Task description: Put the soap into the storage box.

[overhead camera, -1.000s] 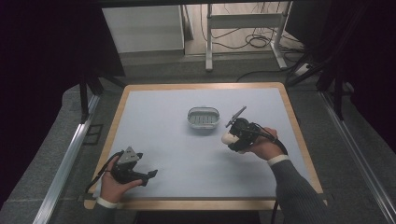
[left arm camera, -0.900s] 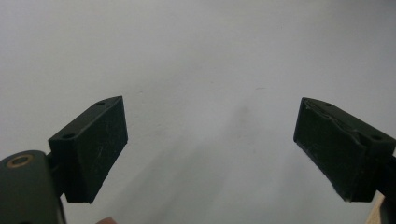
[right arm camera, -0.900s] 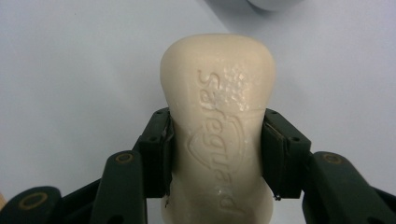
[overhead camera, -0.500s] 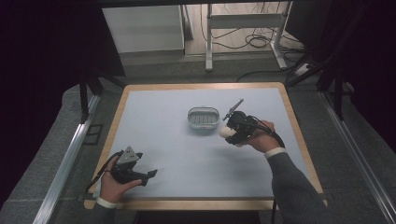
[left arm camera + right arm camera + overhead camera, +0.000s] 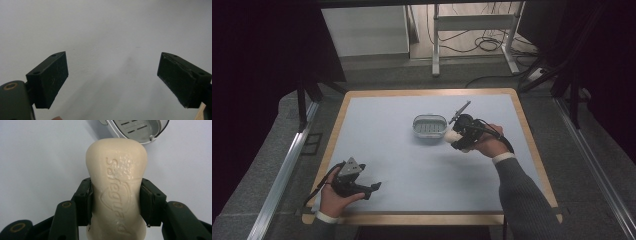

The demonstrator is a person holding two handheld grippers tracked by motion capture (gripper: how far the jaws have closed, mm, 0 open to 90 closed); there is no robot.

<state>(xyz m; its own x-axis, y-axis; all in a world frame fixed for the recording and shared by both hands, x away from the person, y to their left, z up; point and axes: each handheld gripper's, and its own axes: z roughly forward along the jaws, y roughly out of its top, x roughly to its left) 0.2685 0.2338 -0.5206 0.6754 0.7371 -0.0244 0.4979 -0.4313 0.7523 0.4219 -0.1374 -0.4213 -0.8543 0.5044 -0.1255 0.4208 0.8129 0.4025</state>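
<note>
Cream soap (image 5: 116,192) is pinched at its waist by your right gripper (image 5: 460,136), lengthwise toward the dish (image 5: 430,126); left gripper (image 5: 373,187) rests spread near the bench (image 5: 377,115) edge.

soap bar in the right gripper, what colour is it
Cream, with an embossed crest and lettering on the waisted soap bar; clearest in the right gripper view.

Embossed brand "Safeguard" with a shield emblem on the cream soap bar (image 5: 116,195)
</note>
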